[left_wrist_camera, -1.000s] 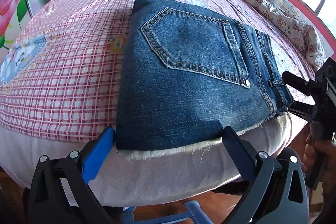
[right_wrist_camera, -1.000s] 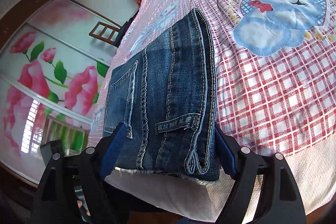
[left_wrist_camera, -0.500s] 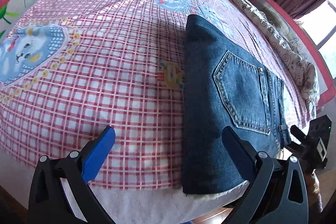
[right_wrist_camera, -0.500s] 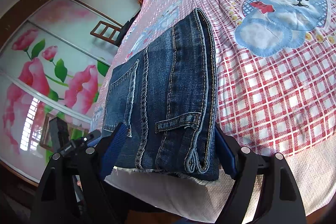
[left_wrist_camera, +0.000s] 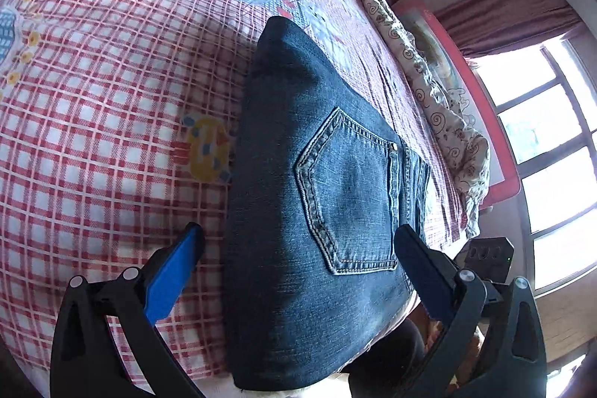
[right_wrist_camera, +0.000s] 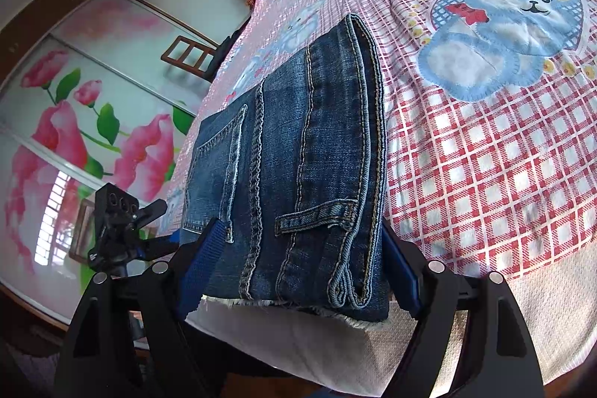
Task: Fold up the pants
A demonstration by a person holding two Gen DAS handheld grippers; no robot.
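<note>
Lying folded, dark denim pants (left_wrist_camera: 321, 196) (back pocket up).

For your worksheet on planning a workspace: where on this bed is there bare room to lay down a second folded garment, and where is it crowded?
Free: the checked bedsheet left of the folded jeans, and the stretch with the printed bear on their other side. Crowded: the bed's near edge, where both grippers flank the jeans, and the far side along the rumpled quilt.

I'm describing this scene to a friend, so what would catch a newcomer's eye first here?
The folded blue jeans lie at the near edge of the bed, back pocket up, on a red-checked sheet. On the sheet beyond them is a big blue bear print. The open left gripper and right gripper each frame the jeans.
</note>
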